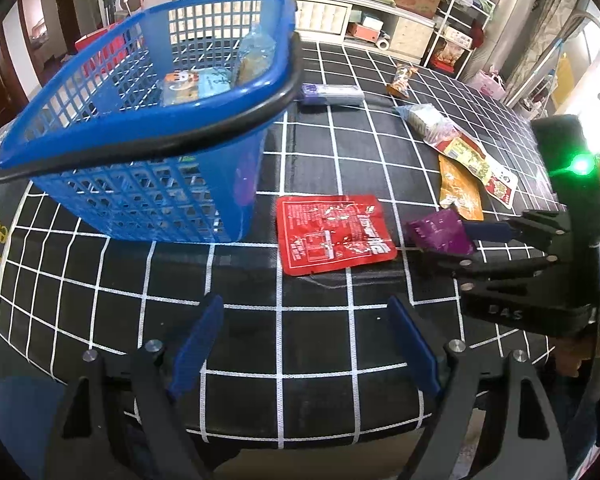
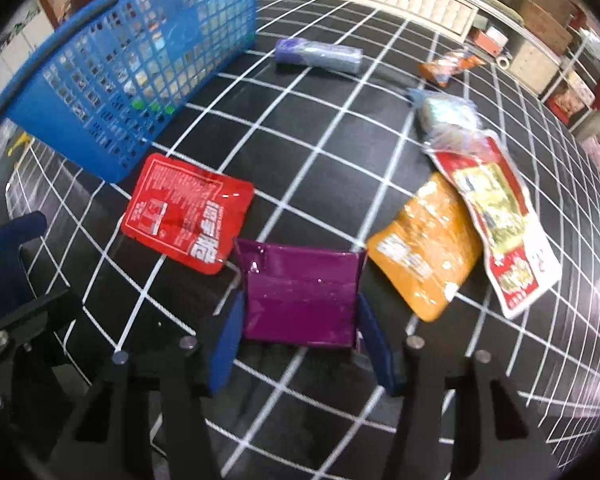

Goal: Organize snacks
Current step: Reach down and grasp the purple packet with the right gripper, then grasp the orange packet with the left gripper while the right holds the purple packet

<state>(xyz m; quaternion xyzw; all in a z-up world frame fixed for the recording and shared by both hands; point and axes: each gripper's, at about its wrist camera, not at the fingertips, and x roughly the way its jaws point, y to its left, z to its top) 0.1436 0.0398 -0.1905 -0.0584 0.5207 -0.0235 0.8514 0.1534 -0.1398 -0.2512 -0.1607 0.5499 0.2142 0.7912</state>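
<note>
— Lying flat on the checked tablecloth [image 2: 320,128], purple packet [image 2: 300,296]; long axis across the right gripper [image 2: 300,334]?
— Yes. Blue fingers [image 2: 374,344] bracket its short ends, narrowed, apparently touching. Left gripper [image 1: 306,346] wide, empty. Red packet [image 2: 188,212] adjacent.

Beside my blue mesh basket [image 1: 140,120]: red packet [image 1: 334,234], purple packet [image 2: 300,300], orange pouch [image 2: 424,252], on a black white-gridded cloth [image 1: 320,344].

Blue basket [image 2: 112,76] cut off, blurred
</note>
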